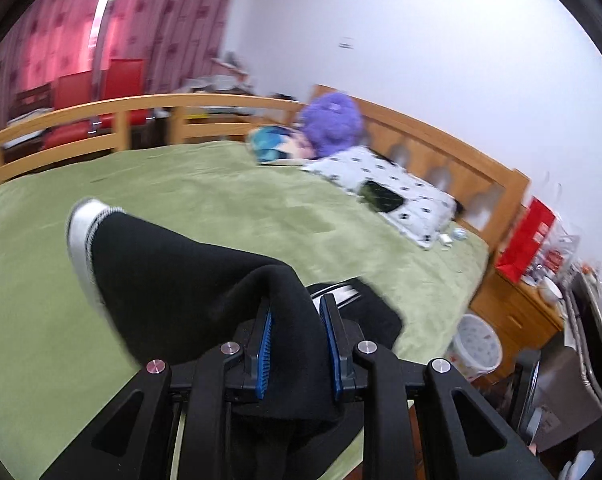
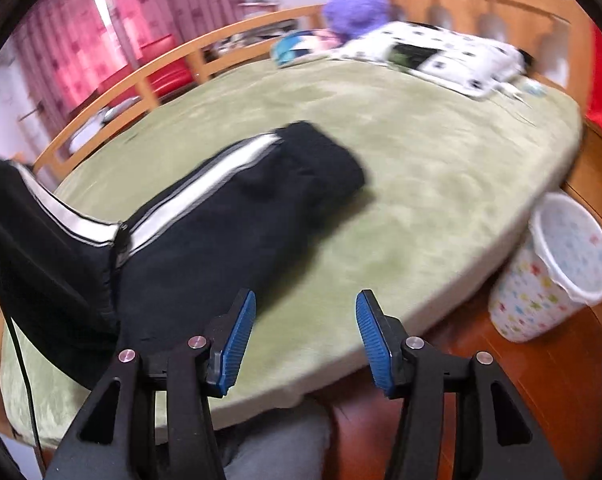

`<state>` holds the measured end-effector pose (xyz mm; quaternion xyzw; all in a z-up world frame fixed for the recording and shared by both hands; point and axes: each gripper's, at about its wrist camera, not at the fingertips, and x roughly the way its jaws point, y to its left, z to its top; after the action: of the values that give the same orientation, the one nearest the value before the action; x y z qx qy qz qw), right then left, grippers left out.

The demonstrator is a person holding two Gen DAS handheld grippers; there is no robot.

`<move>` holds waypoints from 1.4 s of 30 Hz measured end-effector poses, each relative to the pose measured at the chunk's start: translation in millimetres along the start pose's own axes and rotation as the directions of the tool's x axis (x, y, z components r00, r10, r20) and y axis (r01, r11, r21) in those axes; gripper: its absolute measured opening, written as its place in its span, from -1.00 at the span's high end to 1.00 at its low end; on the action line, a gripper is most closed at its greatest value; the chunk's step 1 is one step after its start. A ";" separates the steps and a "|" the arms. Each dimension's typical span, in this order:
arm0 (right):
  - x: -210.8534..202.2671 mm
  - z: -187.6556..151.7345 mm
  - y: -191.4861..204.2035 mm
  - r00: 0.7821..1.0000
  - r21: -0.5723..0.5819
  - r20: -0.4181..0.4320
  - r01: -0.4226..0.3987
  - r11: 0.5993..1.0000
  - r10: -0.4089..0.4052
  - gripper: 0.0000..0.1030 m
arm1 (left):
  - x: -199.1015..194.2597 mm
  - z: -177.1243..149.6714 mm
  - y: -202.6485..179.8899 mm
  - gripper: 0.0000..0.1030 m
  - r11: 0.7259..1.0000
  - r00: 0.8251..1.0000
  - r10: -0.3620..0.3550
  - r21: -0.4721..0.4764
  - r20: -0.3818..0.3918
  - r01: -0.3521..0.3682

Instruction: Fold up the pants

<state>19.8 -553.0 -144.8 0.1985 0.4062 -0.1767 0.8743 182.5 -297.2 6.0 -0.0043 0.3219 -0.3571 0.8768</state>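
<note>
Black pants with white side stripes (image 2: 229, 216) lie across the green bed cover (image 2: 421, 168), one end lifted at the left of the right wrist view. My left gripper (image 1: 296, 320) is shut on a bunched fold of the pants (image 1: 173, 272) and holds it above the bed; the white-trimmed cuff (image 1: 81, 232) sticks out to the left. My right gripper (image 2: 305, 320) is open and empty, just right of the pants near the bed's front edge.
A white spotted pillow (image 1: 389, 188), a purple plush toy (image 1: 333, 120) and a blue item lie at the headboard. A wooden rail (image 1: 141, 108) bounds the far side. A patterned plastic bin (image 2: 553, 268) stands on the floor beside the bed.
</note>
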 end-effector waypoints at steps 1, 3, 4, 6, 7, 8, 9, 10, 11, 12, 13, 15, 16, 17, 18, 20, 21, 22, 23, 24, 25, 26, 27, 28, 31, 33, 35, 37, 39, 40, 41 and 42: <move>0.3 -0.8 -6.0 1.000 0.007 -0.005 0.016 1.000 -0.016 -0.01 | 12.6 3.8 -11.8 0.59 1.000 1.000 -0.026 0.003 -0.006 0.026; 0.2 -4.4 -17.2 0.998 0.027 -0.012 0.058 0.998 -0.057 -0.01 | 49.4 9.7 -42.5 0.59 0.996 0.996 -0.090 0.018 -0.014 0.091; -0.1 -6.8 -25.2 0.997 0.039 -0.017 0.075 0.996 -0.074 -0.01 | 71.8 10.5 -58.6 0.59 0.992 0.992 -0.126 0.023 -0.019 0.127; 4.6 -10.6 -36.6 0.996 0.069 -0.038 0.083 0.994 -0.081 -0.01 | 110.1 4.0 -81.5 0.59 0.978 0.978 -0.203 0.030 -0.054 0.204; 8.0 -13.2 -41.5 0.995 0.078 -0.053 0.086 0.993 -0.082 -0.01 | 121.5 -1.2 -86.5 0.59 0.973 0.971 -0.227 0.028 -0.081 0.230; 10.8 -15.4 -44.2 0.994 0.079 -0.063 0.095 0.992 -0.090 -0.01 | 139.9 -8.1 -89.8 0.58 0.958 0.947 -0.283 -0.002 -0.151 0.286; 15.4 -17.1 -45.2 0.992 0.072 -0.073 0.107 0.992 -0.102 -0.01 | 145.3 -14.0 -86.9 0.58 0.947 0.928 -0.318 -0.027 -0.192 0.319; 19.0 -16.8 -44.9 0.992 0.063 -0.076 0.109 0.992 -0.104 -0.01 | 148.7 -19.5 -80.9 0.58 0.938 0.911 -0.345 -0.051 -0.227 0.343; 22.1 -15.9 -44.0 0.992 0.052 -0.074 0.106 0.993 -0.102 -0.01 | 146.7 -24.3 -74.6 0.47 0.938 0.910 -0.346 -0.057 -0.230 0.342; 24.4 -14.2 -41.5 0.993 0.040 -0.068 0.098 0.994 -0.095 -0.01 | 141.2 -28.0 -63.0 0.37 0.945 0.920 -0.326 -0.058 -0.220 0.321; 26.6 -7.6 -36.9 0.996 0.028 -0.048 0.072 0.997 -0.070 -0.01 | 133.1 -31.0 -48.0 0.07 0.955 0.934 -0.296 -0.058 -0.203 0.290; 27.9 4.0 -28.9 1.000 0.012 -0.012 0.021 1.000 -0.020 -0.01 | 118.7 -35.9 -17.6 -0.28 0.965 0.951 -0.262 -0.074 -0.166 0.253; 29.8 17.6 -21.0 1.000 -0.011 0.017 -0.019 1.000 0.019 -0.01 | 117.8 -36.7 -8.0 -0.29 0.969 0.957 -0.243 -0.079 -0.157 0.233; 31.2 24.5 -16.9 0.999 -0.023 0.032 -0.037 0.999 0.038 -0.02 | 112.1 -40.4 7.8 -0.29 0.978 0.968 -0.199 -0.087 -0.154 0.187; 33.4 35.6 -10.8 0.996 -0.044 0.051 -0.067 0.997 0.069 -0.04 | 105.2 -46.6 25.9 -0.29 0.986 0.976 -0.149 -0.095 -0.161 0.135; 45.1 59.6 1.3 0.987 -0.091 0.084 -0.132 0.987 0.139 -0.24 | 97.0 -62.3 55.8 -0.31 0.993 0.980 -0.074 -0.109 -0.184 0.054; 51.9 66.6 5.6 0.986 -0.102 0.086 -0.134 0.986 0.143 -0.27 | 94.4 -68.6 67.8 -0.31 0.993 0.979 -0.045 -0.120 -0.198 0.021; 62.8 74.4 9.1 0.985 -0.115 0.075 -0.145 0.983 0.154 -0.28 | 91.0 -79.5 82.3 -0.31 0.990 0.975 -0.017 -0.139 -0.222 -0.014; 75.2 79.3 11.0 0.984 -0.125 0.050 -0.162 0.979 0.169 -0.28 | 91.6 -85.2 90.3 -0.31 0.988 0.971 -0.012 -0.153 -0.237 -0.025; 90.8 83.3 12.4 0.985 -0.130 0.004 -0.170 0.977 0.172 -0.28 | 88.8 -99.0 103.4 -0.31 0.983 0.965 -0.007 -0.180 -0.262 -0.042; 110.5 84.6 13.0 0.985 -0.129 -0.065 -0.170 0.977 0.163 -0.28 | 89.0 -105.9 109.6 -0.31 0.980 0.962 -0.005 -0.191 -0.273 -0.049; 129.8 82.6 13.2 0.976 -0.122 -0.144 -0.180 0.976 0.162 -0.21 | 89.3 -115.8 115.3 -0.31 0.977 0.957 -0.005 -0.206 -0.291 -0.057; 138.1 80.1 12.8 0.969 -0.112 -0.179 -0.192 0.975 0.170 -0.16 | 90.0 -128.5 121.4 -0.31 0.972 0.949 -0.010 -0.227 -0.314 -0.065; 146.5 77.9 12.4 0.959 -0.095 -0.223 -0.201 0.975 0.175 -0.09 | 90.9 -135.6 125.5 -0.31 0.969 0.945 -0.014 -0.238 -0.327 -0.068; 130.0 84.6 21.7 0.961 -0.179 -0.230 -0.196 0.964 0.153 0.31 | 103.4 -159.0 126.0 -0.31 0.960 0.922 -0.059 -0.275 -0.383 -0.053; 111.6 91.9 28.3 0.967 -0.228 -0.211 -0.193 0.954 0.145 0.53 | 110.0 -167.0 119.5 -0.31 0.957 0.917 -0.078 -0.288 -0.391 -0.042; 101.8 95.0 36.8 0.972 -0.266 -0.195 -0.182 0.947 0.132 0.64 | 112.7 -170.9 114.8 -0.31 0.952 0.921 -0.095 -0.304 -0.377 -0.026; 105.6 91.6 43.1 0.975 -0.299 -0.194 -0.166 0.940 0.111 0.71 | 114.6 -170.9 114.5 -0.31 0.942 0.922 -0.119 -0.336 -0.368 -0.013; 106.2 92.3 37.5 0.976 -0.260 -0.169 -0.177 0.949 0.136 0.73 | 113.5 -170.0 115.2 -0.31 0.926 0.920 -0.163 -0.378 -0.355 0.018; 102.0 95.5 31.1 0.973 -0.227 -0.155 -0.205 0.952 0.173 0.73 | 112.6 -169.1 114.4 -0.31 0.923 0.921 -0.171 -0.384 -0.351 0.025; 95.3 100.9 27.1 0.973 -0.205 -0.129 -0.216 0.955 0.193 0.74 | 110.3 -168.0 112.8 -0.31 0.922 0.923 -0.177 -0.385 -0.343 0.034; 87.5 105.1 21.8 0.973 -0.180 -0.093 -0.225 0.958 0.211 0.74 | 106.8 -165.9 110.0 -0.31 0.924 0.925 -0.185 -0.379 -0.332 0.049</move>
<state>150.5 -598.8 -146.6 0.1641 0.4282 -0.0324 0.8880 214.3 -245.6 -211.6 -0.1203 0.5372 -0.3385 0.7631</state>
